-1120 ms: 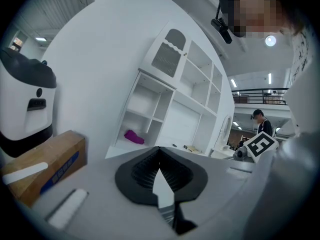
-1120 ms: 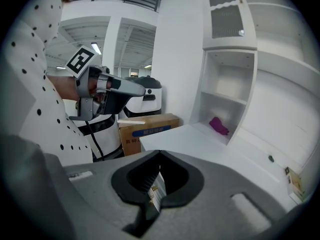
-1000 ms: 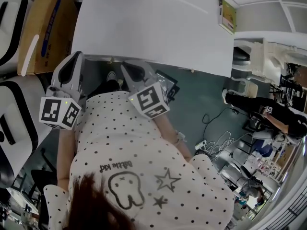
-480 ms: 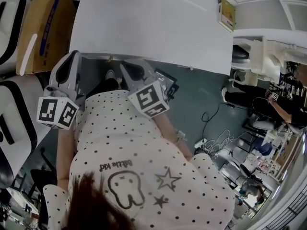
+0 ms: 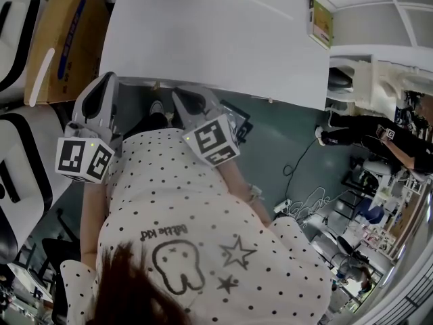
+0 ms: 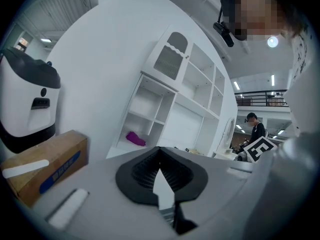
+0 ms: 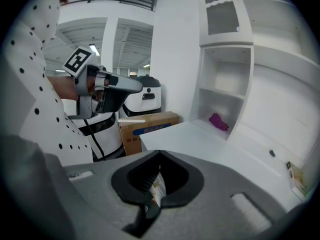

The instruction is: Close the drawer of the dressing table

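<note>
Left claw (image 6: 161, 184), right claw (image 7: 156, 184): both closed; one dressing table (image 5: 216, 39); one cardboard box (image 5: 64, 39).

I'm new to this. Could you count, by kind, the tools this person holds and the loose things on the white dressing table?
Hand-held grippers: 2, the left gripper and the right gripper
Purple item: 1
Small printed box: 1
Total: 4
</note>
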Available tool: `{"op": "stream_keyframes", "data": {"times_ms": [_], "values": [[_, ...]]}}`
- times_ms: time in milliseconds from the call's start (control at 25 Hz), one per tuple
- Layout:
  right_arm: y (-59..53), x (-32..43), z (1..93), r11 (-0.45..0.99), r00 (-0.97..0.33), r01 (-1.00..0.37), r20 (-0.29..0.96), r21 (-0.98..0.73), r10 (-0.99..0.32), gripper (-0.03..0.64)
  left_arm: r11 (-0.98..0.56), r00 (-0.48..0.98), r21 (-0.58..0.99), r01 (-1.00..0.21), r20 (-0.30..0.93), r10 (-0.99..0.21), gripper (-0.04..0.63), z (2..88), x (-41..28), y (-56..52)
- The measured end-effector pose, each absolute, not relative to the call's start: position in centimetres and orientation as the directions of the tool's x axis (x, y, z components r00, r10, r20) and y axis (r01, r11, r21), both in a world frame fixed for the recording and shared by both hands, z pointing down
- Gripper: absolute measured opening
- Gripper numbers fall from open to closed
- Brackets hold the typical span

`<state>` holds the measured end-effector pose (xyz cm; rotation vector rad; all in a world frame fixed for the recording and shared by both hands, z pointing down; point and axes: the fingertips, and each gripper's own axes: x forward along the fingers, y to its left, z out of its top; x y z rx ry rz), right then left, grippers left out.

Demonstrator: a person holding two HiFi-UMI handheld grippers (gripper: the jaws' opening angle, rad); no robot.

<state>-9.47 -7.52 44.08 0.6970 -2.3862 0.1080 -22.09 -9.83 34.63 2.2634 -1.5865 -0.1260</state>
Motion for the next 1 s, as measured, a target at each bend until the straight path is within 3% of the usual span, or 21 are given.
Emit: {"op": "stream_keyframes", "data": {"times_ms": [1000], "values": [[-8.4, -8.1, 43.8, 0.827, -0.635, -0.555, 0.596, 0.091, -0.492, 0.0, -0.331, 0.383, 0.314, -0.89, 0.121, -0.916, 0.002, 33.9, -21.0, -11.2]]}}
